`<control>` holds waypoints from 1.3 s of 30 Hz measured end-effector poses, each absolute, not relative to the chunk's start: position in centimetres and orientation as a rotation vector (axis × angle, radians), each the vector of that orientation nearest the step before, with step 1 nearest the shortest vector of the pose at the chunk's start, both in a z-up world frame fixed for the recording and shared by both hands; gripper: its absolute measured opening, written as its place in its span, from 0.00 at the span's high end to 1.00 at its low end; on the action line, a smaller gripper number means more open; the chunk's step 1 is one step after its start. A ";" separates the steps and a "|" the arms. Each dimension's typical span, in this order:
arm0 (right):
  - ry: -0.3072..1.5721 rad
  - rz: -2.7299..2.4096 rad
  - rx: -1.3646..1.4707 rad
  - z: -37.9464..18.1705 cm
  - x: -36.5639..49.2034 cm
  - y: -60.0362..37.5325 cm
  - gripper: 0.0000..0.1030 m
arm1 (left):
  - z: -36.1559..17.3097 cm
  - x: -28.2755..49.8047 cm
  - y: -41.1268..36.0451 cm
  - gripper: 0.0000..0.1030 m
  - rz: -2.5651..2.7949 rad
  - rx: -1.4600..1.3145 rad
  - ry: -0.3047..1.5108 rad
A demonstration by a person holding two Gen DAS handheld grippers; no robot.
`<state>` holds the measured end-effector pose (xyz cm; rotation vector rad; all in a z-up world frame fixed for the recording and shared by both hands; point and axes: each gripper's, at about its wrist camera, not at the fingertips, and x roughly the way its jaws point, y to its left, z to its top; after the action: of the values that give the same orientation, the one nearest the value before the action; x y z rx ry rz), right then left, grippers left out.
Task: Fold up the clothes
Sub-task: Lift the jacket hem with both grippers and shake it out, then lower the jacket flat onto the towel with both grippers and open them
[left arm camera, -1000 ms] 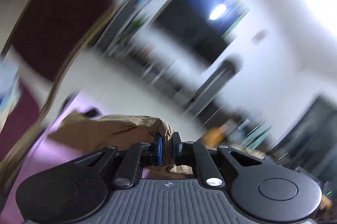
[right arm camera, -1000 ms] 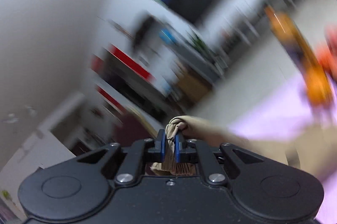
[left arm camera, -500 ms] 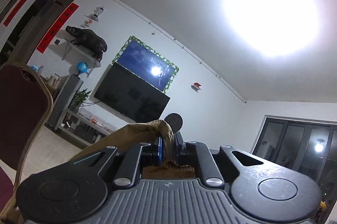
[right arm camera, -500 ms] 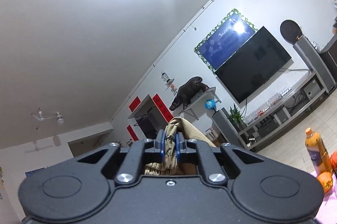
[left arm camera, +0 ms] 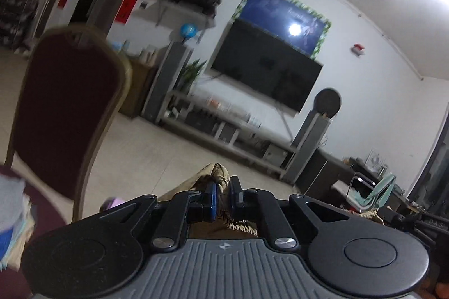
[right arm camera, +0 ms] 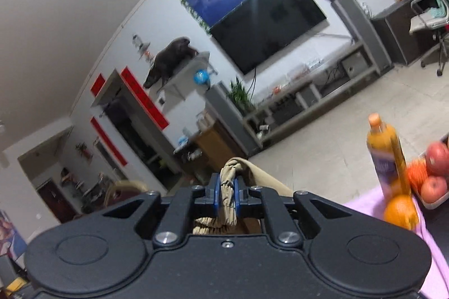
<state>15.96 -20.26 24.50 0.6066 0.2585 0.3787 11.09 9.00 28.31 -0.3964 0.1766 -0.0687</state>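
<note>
My left gripper (left arm camera: 223,191) is shut on a bunched edge of a tan garment (left arm camera: 216,172), which falls away down and to the left behind the gripper body. My right gripper (right arm camera: 226,188) is shut on another gathered, elastic-looking edge of the same tan garment (right arm camera: 234,167), and the cloth runs off to the right behind it. Both grippers are held up and look across the room toward the wall. Most of the garment is hidden below the gripper bodies.
A dark red chair (left arm camera: 64,108) stands close on the left, with a stack of folded cloths (left arm camera: 11,217) at the left edge. An orange bottle (right arm camera: 388,155), oranges (right arm camera: 400,210) and a tray of apples (right arm camera: 435,167) sit on a pink cloth (right arm camera: 364,206) at the right.
Both grippers swung up toward the ceiling with the garment, and have now tipped back down toward the far wall and floor. Both stay shut on the cloth.
</note>
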 end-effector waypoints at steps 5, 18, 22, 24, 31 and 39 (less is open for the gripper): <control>-0.029 0.465 0.437 30.0 10.4 -22.1 0.91 | 32.5 5.3 7.9 0.91 -0.160 -0.304 -0.034; 0.663 0.300 0.405 1.1 6.1 -23.3 0.91 | -0.6 4.5 6.3 0.91 0.001 -0.337 0.703; 0.881 0.228 0.480 -7.4 5.7 -22.6 0.90 | -7.1 5.0 7.0 0.91 0.069 -0.327 0.888; 0.892 0.213 0.483 -8.3 4.9 -22.4 0.90 | -7.1 4.7 7.7 0.91 0.071 -0.341 0.894; 0.840 0.217 0.535 -7.4 3.6 -22.9 0.90 | -3.7 1.3 7.3 0.91 0.033 -0.392 0.711; 0.895 0.185 0.483 -8.8 3.9 -22.9 0.90 | -6.9 2.2 7.3 0.87 0.117 -0.438 0.932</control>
<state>3.86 -22.88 -8.77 0.4834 0.8951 0.1847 2.19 7.26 -6.93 -0.4379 0.9318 0.1169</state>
